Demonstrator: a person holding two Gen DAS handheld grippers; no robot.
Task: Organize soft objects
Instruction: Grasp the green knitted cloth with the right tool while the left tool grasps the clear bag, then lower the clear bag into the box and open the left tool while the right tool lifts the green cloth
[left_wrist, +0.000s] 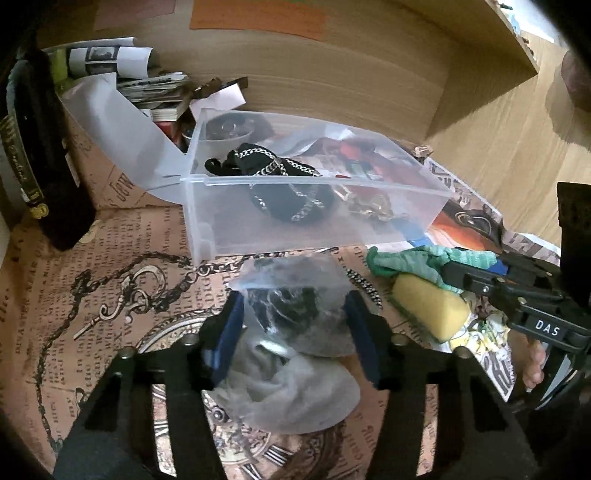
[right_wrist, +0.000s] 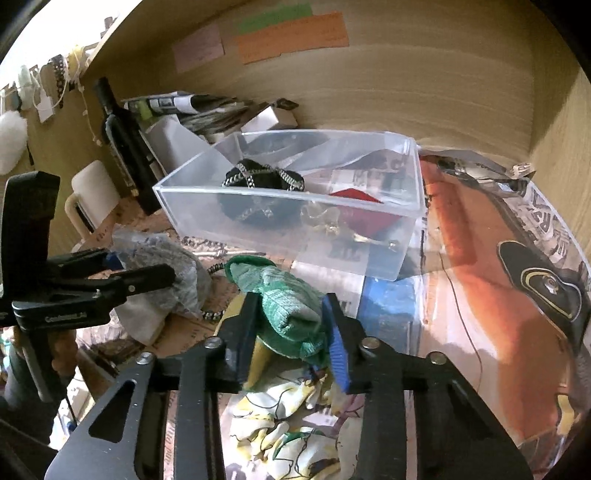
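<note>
My left gripper (left_wrist: 293, 317) is shut on a clear plastic bag of grey and black cloth (left_wrist: 291, 302), just in front of a clear plastic bin (left_wrist: 310, 218). The bin holds a black chain-trimmed item (left_wrist: 273, 173). My right gripper (right_wrist: 290, 325) is shut on a green knit cloth (right_wrist: 284, 295), which lies over a yellow sponge (left_wrist: 428, 306). In the right wrist view the bin (right_wrist: 295, 206) stands ahead, and the left gripper (right_wrist: 110, 273) with the bag (right_wrist: 166, 266) shows at the left.
A dark bottle (right_wrist: 125, 147) and stacked papers (left_wrist: 147, 85) stand at the back left by the wooden wall. A floral cloth (right_wrist: 291, 424) lies under my right gripper. A printed paper cover (left_wrist: 92, 295) lines the surface, and an orange and black printed sheet (right_wrist: 491, 280) lies at the right.
</note>
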